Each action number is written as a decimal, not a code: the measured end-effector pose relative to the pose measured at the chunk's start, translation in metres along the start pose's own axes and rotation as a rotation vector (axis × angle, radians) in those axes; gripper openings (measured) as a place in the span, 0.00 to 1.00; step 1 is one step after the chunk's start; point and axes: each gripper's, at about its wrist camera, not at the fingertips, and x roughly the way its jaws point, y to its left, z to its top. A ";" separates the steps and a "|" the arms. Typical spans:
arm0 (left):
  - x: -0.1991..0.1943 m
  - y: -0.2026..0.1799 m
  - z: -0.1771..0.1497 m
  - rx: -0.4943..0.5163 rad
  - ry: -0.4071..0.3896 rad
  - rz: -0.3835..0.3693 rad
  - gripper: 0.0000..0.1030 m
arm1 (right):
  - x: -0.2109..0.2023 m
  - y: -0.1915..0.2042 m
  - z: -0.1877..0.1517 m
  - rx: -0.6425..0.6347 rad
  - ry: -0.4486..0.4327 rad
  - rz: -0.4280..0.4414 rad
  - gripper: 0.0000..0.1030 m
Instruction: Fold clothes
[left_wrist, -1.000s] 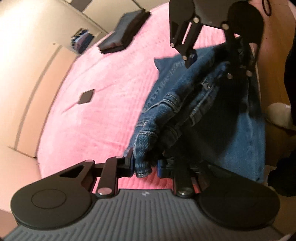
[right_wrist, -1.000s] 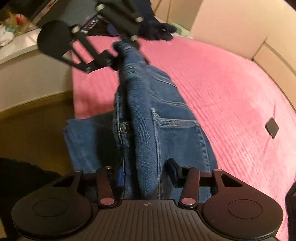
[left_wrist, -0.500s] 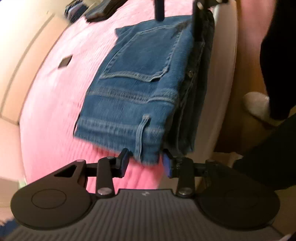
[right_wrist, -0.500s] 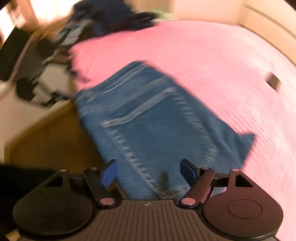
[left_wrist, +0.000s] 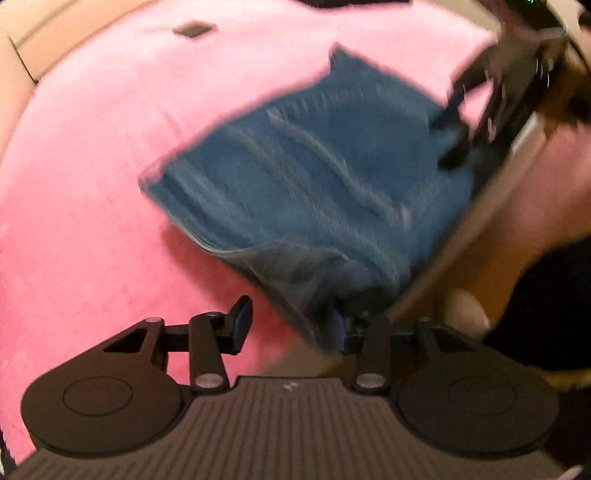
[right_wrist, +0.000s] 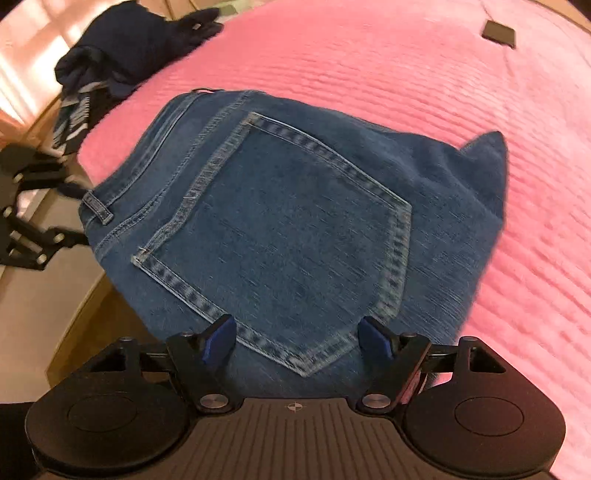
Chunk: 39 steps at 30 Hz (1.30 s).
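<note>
Both tongs have let go. Now the left tongs (left_wrist: 288, 325) and right tongs (right_wrist: 299, 338) are apart, with the folded jeans (right_wrist: 288, 229) lying just ahead of them on the pink bed (right_wrist: 461, 74).

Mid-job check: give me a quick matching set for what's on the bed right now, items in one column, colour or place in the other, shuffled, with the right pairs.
Items:
1. folded jeans
2. bedspread
3. pile of clothes
4. small flat object

Descriptions:
A. pink, ribbed
B. dark navy, at the bed's far left corner in the right wrist view
C. blue denim, back pocket facing up
D. dark, lying alone far up the bed

Pairs: 1-C, 2-A, 3-B, 4-D
</note>
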 end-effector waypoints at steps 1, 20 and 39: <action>-0.003 0.000 -0.006 0.007 0.019 0.008 0.38 | -0.001 -0.004 0.002 0.022 -0.003 -0.007 0.75; 0.019 0.017 0.015 -0.267 -0.064 -0.062 0.58 | 0.012 -0.112 0.069 0.229 -0.180 -0.266 0.74; -0.013 -0.045 -0.011 0.257 -0.131 0.105 0.60 | -0.049 0.044 -0.023 -0.453 -0.168 0.054 0.75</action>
